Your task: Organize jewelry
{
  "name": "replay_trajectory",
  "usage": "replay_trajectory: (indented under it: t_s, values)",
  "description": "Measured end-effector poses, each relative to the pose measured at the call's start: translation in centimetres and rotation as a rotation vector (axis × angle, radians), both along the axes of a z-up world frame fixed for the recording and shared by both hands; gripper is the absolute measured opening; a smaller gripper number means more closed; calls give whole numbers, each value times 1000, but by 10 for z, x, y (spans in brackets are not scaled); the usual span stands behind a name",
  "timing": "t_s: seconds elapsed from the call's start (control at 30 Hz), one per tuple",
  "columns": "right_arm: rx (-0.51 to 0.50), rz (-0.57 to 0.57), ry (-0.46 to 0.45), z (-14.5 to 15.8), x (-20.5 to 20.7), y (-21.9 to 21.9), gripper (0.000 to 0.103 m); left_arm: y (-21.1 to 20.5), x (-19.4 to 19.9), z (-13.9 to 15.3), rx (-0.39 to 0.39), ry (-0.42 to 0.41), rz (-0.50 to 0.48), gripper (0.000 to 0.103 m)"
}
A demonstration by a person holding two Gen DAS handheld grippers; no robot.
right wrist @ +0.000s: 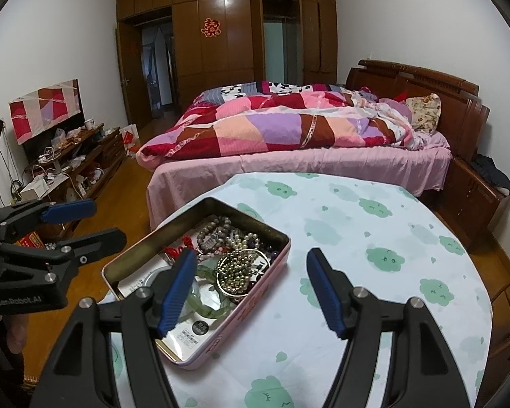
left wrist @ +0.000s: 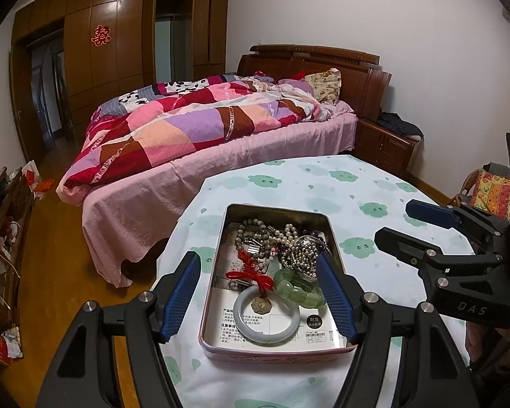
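An open pink tin (left wrist: 275, 208) sits on the round table and holds a tangle of jewelry. In it lie a white jade bangle (left wrist: 290, 319), a red knotted cord with a brass pendant (left wrist: 260, 304), a green bead bracelet (left wrist: 289, 284) and pearl and metal bead strands (left wrist: 302, 251). My left gripper (left wrist: 260, 294) hovers open over the tin's near half, holding nothing. My right gripper (right wrist: 251, 292) is open too, its left finger over the tin (right wrist: 251, 219) near the gold beads (right wrist: 238, 268), its right finger over the cloth. Each gripper shows in the other's view: right gripper (left wrist: 396, 222), left gripper (right wrist: 107, 221).
The table wears a white cloth with green cloud prints (right wrist: 374, 238). Behind it stands a bed with a patchwork quilt (right wrist: 289, 129) and a wooden nightstand (right wrist: 476, 197). A cluttered low cabinet (right wrist: 68, 170) lines the left wall. A wicker chair (left wrist: 486, 190) stands at the right.
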State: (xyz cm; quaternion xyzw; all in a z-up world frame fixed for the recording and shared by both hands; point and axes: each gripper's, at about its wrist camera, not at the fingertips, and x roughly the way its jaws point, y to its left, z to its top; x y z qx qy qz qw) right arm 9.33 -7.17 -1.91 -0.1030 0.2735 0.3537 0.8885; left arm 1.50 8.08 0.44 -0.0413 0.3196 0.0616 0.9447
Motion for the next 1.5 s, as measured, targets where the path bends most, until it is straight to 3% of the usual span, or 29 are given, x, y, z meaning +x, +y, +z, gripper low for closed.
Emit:
replay_trajectory:
  t_s: [0.97,1.1,1.5]
  values:
    - [-2,-18,-22,8,5,-6,73,-2,4,-1,-44,13,-9,70]
    - [-3,-18,-20,8,4,-6,73,-5,4,-1,-17,12,1,80]
    - [0,-29,-7,2,4,-10,74,-5,1,-2,7,-8,-4,83]
